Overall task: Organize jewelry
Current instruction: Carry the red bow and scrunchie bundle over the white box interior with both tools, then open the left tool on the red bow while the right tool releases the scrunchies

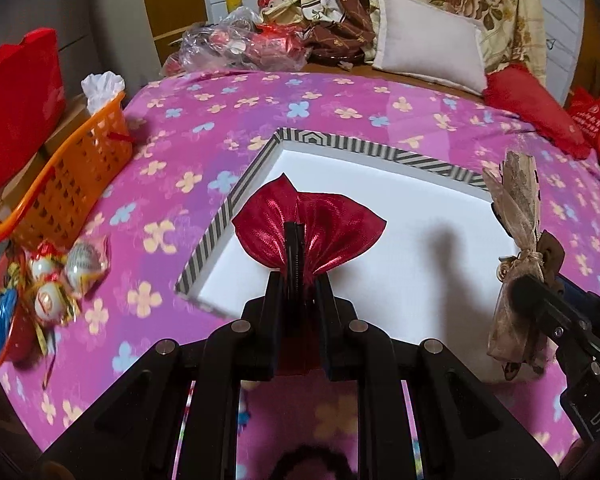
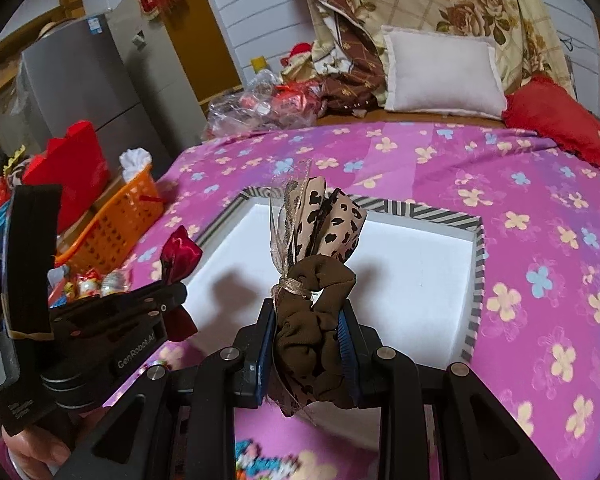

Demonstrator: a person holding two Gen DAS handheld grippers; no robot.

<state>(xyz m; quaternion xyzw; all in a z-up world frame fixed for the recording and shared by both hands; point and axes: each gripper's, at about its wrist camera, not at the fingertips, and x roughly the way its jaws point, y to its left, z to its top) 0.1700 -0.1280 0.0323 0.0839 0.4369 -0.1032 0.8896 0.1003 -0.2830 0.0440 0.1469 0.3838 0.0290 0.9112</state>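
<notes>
My left gripper [image 1: 296, 256] is shut on the neck of a shiny red satin pouch [image 1: 324, 224], held above the near left part of a white tray with a striped rim [image 1: 236, 200]. My right gripper [image 2: 310, 324] is shut on a sheer gauze bag of brown and leopard-print scrunchies [image 2: 324, 240], held over the tray's near edge [image 2: 476, 272]. The gauze bag also shows at the right of the left wrist view [image 1: 518, 240]. The red pouch and left gripper show at the left of the right wrist view [image 2: 180, 258].
The tray lies on a pink flowered bedspread [image 1: 340, 104]. An orange basket [image 1: 72, 184] and a red dish of wrapped sweets [image 1: 48, 280] sit to the left. A white pillow [image 1: 428, 44], a red cushion [image 1: 536, 108] and plastic bags [image 1: 240, 44] lie at the back.
</notes>
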